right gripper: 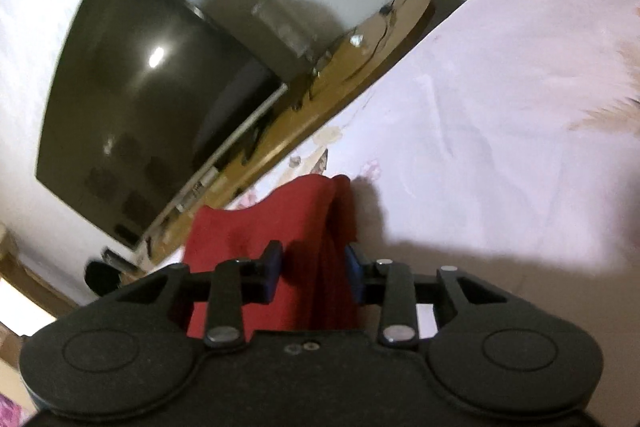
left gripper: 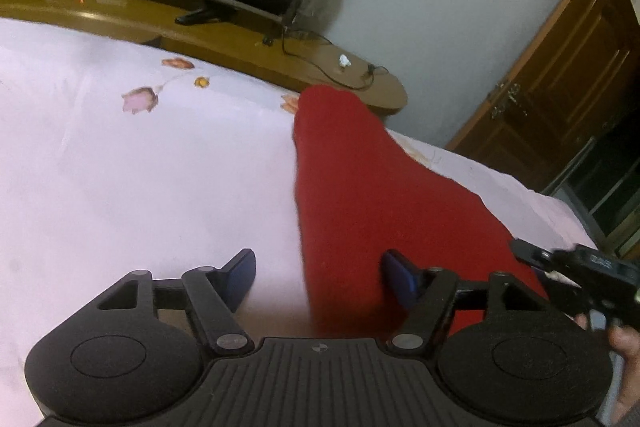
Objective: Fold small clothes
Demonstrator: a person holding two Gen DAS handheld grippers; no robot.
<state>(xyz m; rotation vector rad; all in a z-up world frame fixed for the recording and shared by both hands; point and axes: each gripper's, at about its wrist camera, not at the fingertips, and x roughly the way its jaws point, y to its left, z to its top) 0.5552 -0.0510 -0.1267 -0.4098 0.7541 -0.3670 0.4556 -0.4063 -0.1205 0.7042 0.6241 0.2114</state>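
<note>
One red garment [left gripper: 360,195], lying lengthwise on the pale pink bedsheet [left gripper: 120,167]; we see its far end near the bed's far edge, close to the wooden TV stand [left gripper: 248,43]. In the right wrist view the cloth [right gripper: 280,227] is lifted and bunched, a fold standing up between the fingers.

Left gripper [left gripper: 320,271]: we hold it with jaws wide. Its left blue pad [left gripper: 242,267] rests over bare sheet; the right pad sits against the red fabric. The garment's left edge runs between the two, and nothing is pinched.

Right gripper [right gripper: 314,271]: jaws narrow, the red fabric between the blue pads [right gripper: 273,267]. Motion blur keeps us from telling whether the pads press on the cloth. This gripper also shows at the right rim of the left wrist view [left gripper: 576,267], with a hand [left gripper: 624,351] behind it.

Open room: a broad stretch of bare sheet to the garment's left, and more beyond it in the right wrist view.

Count: one garment, two grippers, one television [right gripper: 140,99], one wooden door [left gripper: 560,75]. A small white object [left gripper: 344,61] and a dark cable [left gripper: 320,63] lie on the stand. We see no containers.
</note>
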